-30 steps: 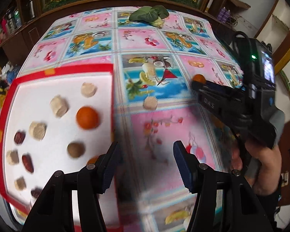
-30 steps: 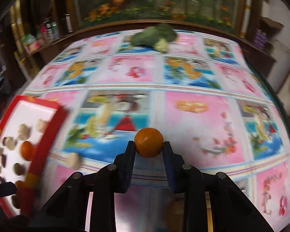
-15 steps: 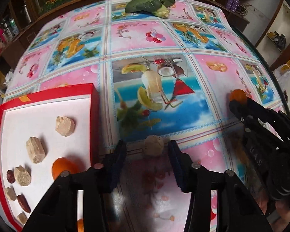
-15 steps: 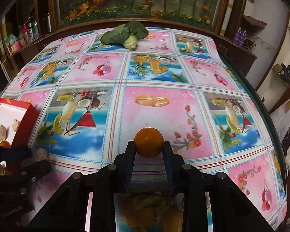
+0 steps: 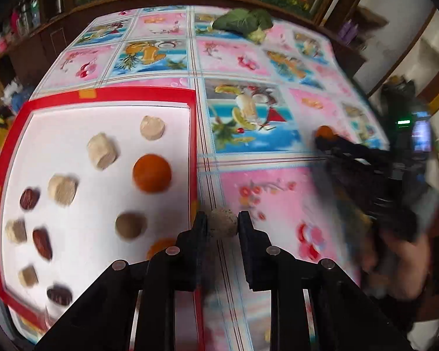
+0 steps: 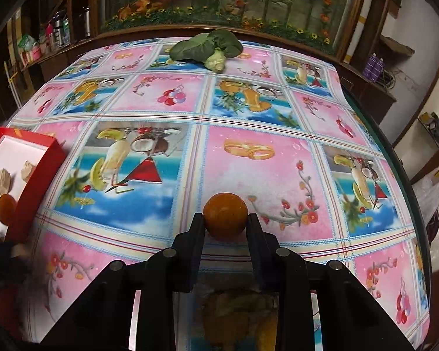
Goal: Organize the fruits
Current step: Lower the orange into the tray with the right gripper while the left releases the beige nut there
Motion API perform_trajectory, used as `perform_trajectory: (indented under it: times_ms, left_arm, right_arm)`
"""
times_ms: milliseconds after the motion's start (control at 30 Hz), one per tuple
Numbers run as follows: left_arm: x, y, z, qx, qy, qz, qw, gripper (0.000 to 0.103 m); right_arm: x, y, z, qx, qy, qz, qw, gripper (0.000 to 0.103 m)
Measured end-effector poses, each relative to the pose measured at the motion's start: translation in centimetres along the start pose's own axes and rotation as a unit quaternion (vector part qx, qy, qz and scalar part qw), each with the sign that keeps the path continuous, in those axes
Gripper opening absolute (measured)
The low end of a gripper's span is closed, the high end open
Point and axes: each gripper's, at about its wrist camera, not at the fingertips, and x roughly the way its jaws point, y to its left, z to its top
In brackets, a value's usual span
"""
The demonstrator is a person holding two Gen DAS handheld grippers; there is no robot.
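Tray wall (image 5: 193,152): raised red rim stood just left of the left gripper (image 5: 221,226).
Tray floor: scattered pieces, an orange (image 5: 151,172) nearest the rim; bare white patches between them.
Cloth (image 6: 260,134): open and flat ahead of the right gripper (image 6: 225,219).
Far edge: leafy greens (image 6: 207,48) lay there.

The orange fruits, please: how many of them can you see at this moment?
3: one orange lies in the red tray, a second orange peeks out behind the left gripper, and the right gripper holds a third orange.
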Motion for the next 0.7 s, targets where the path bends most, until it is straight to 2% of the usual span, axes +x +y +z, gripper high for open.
perform_trajectory:
  times_ms: [133, 267, 333, 433, 533, 633, 700]
  left_arm:
    - [-5.0, 3.6, -1.9, -0.033, -0.043, 0.009, 0.9985, 0.021]
    - [-8.6, 7.9, -4.0, -0.072, -0.072, 0.015, 0.9947, 0.021]
    - [-9.6, 9.8, -5.1, -0.090, -0.078, 0.018, 0.9927, 0.021]
    - [-9.8, 11.4, -6.5, -0.097, -0.072, 0.019, 0.9925, 0.021]
    - [-8.9, 11.4, -7.3, -0.084, -0.060, 0.019, 0.9944, 0.021]
    - [-7.8, 10.9, -7.3, -0.069, -0.047, 0.013, 0.9964, 0.021]
    - [-6.8, 10.7, -6.9, -0.057, -0.038, 0.017, 0.9975, 0.021]
  right_arm:
    - [-0.1, 0.9, -0.1, -0.021, -0.006, -0.018, 1.000, 0.030]
    - [-1.2, 0.7, 0.2, -0.010, -0.024, 0.019, 1.000, 0.029]
    - [-3.1, 1.3, 0.1, -0.005, -0.035, 0.052, 0.998, 0.029]
    - [-6.1, 3.7, -0.8, -0.018, -0.049, 0.100, 0.994, 0.029]
    - [-9.4, 8.1, -1.8, -0.060, -0.063, 0.164, 0.983, 0.029]
    - [-11.0, 12.7, -2.1, -0.109, -0.064, 0.213, 0.969, 0.029]
    - [-11.0, 15.0, -1.9, -0.132, -0.056, 0.224, 0.964, 0.029]
